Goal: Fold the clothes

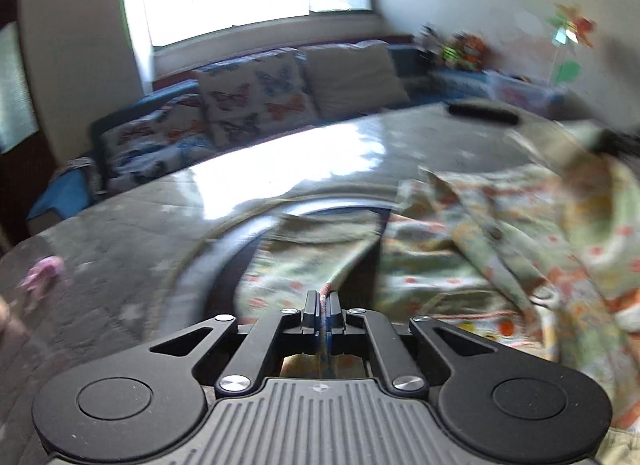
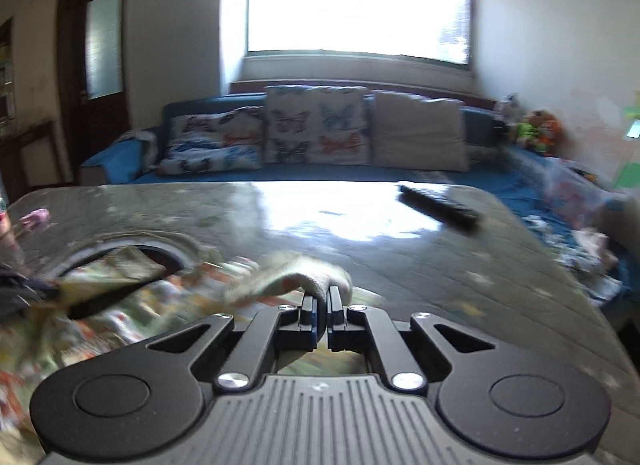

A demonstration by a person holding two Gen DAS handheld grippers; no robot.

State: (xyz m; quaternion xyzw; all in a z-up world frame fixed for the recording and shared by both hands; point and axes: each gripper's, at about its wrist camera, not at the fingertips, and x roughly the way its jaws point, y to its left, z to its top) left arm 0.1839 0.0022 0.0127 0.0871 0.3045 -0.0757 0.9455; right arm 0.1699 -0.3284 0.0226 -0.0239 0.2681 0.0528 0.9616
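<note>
A pale green floral garment [image 1: 500,249] lies rumpled on the grey table [image 1: 160,225], spread to the right in the left wrist view. My left gripper [image 1: 322,301] is shut on a hem of the garment, which runs up from its tips. In the right wrist view the same garment [image 2: 132,305] lies to the left, motion-blurred. My right gripper [image 2: 322,297] is shut on a bunched fold of it that humps over the fingertips. The other gripper shows as a dark blur at the left edge [image 2: 20,289].
A black remote [image 2: 440,207] lies on the far right of the table [image 2: 440,277]. A small pink thing [image 1: 42,277] sits at the table's left edge. A dark round inset [image 2: 120,253] shows under the garment. A blue sofa with butterfly cushions [image 2: 316,131] stands behind.
</note>
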